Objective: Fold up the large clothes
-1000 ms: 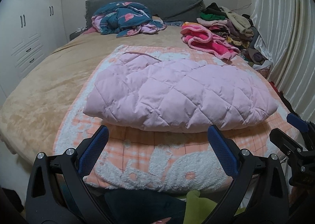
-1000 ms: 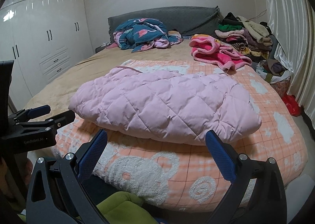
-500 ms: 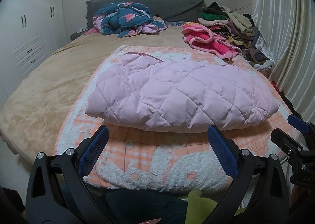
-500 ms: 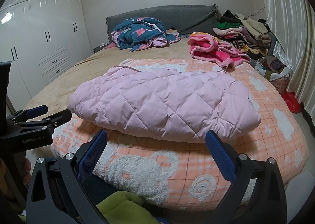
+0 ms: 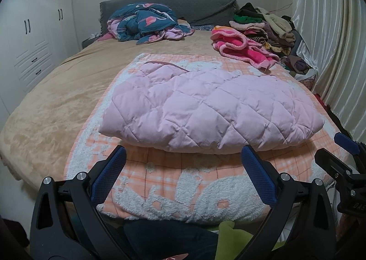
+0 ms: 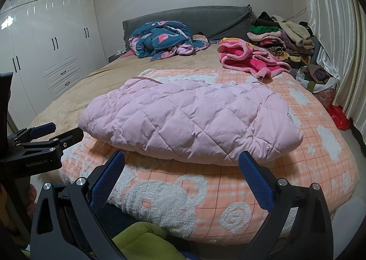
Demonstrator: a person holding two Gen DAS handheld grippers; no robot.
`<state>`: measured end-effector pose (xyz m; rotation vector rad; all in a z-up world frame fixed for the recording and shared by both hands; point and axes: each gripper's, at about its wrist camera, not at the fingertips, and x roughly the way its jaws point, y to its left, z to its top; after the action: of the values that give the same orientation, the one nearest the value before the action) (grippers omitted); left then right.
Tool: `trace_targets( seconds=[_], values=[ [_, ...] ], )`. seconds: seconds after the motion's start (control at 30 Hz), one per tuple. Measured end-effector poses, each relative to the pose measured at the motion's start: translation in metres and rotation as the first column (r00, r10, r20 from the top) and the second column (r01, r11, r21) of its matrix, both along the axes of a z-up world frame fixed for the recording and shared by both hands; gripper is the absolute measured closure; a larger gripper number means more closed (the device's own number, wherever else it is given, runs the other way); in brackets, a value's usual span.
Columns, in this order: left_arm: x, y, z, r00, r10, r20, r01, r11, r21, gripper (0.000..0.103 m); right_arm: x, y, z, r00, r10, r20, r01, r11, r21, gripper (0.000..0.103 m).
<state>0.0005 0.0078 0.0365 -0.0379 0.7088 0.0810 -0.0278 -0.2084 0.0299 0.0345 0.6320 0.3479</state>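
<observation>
Your left gripper (image 5: 183, 170): blue-padded jaws spread wide, holding nothing. Your right gripper (image 6: 181, 172): likewise spread and empty. Folded pale pink quilted puffer jacket (image 5: 205, 109): lies just beyond both, on the orange checked fleece blanket (image 6: 315, 159) covering the bed.

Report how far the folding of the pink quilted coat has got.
Done: the pink quilted coat lies folded into a compact bundle on the orange bear blanket. In hand: nothing; left gripper and right gripper are open, short of it. Left: the clothes pile looks unfolded.
</observation>
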Motion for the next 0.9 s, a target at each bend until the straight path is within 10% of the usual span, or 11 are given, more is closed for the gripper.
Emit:
trace_targets(
  seconds=[0.9],
  values=[
    [-0.0002, 0.0003, 0.0003, 1.000, 0.002, -0.001, -0.002, 1.000, 0.003, 0.009, -0.0005, 0.0011, -0.0007, 1.000, -0.001, -0.003, 0.001, 1.000, 0.000, 0.004]
  ],
)
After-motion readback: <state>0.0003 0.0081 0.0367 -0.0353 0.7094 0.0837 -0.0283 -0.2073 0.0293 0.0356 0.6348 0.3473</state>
